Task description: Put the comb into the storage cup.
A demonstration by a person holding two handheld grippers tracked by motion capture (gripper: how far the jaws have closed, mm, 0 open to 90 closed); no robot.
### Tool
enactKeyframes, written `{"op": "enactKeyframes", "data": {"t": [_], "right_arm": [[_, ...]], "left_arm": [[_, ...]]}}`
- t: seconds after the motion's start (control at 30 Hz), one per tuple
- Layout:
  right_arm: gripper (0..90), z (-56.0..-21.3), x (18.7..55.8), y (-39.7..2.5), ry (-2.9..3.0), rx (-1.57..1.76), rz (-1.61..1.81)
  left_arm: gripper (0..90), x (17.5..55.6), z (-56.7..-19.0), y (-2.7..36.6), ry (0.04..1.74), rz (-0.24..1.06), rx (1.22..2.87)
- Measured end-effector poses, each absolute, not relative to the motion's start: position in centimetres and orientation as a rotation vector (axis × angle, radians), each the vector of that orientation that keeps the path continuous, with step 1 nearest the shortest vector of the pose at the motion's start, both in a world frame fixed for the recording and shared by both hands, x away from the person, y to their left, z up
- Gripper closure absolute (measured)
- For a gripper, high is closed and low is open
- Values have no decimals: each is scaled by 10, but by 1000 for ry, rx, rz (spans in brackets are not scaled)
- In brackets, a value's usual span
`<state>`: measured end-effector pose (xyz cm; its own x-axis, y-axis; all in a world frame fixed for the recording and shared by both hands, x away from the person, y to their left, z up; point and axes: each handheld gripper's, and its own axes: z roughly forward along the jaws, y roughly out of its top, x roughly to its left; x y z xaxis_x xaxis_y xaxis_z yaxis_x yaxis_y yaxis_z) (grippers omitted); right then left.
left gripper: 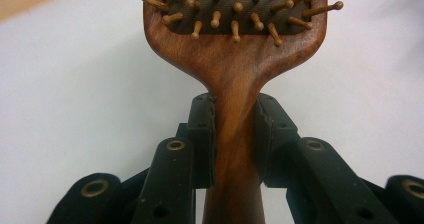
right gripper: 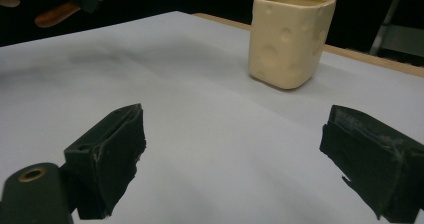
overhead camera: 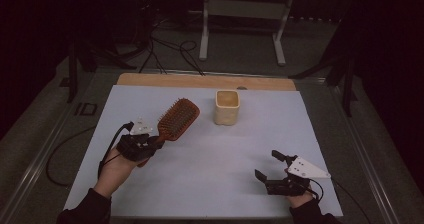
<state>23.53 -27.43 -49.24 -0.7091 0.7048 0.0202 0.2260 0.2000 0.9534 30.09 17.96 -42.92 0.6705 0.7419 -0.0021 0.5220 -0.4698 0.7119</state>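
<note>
— Left tool (left gripper: 235, 134) is pinching the brush (overhead camera: 176, 118) by its handle; I'm holding it just above the table (overhead camera: 210, 164), left of the cup (overhead camera: 227, 107).
— And the right?
— Right tool (overhead camera: 267, 165) is hovering spread wide, gripping nothing, near the front edge.

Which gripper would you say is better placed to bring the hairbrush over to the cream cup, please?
The left gripper: it is already shut on the wooden hairbrush handle. The right gripper is open, holding nothing, nearer the table's front edge than the cream cup.
</note>
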Motion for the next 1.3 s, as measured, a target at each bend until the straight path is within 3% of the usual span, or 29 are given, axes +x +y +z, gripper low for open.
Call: {"op": "enactKeyframes", "data": {"t": [0.97, 1.3], "right_arm": [[95, -492, 234, -273, 2067, 883, 1503], [95, -478, 236, -268, 2050, 988, 1375]], "left_arm": [[733, 287, -417, 142, 796, 449, 1929], [733, 282, -430, 131, 758, 411, 1937]]}}
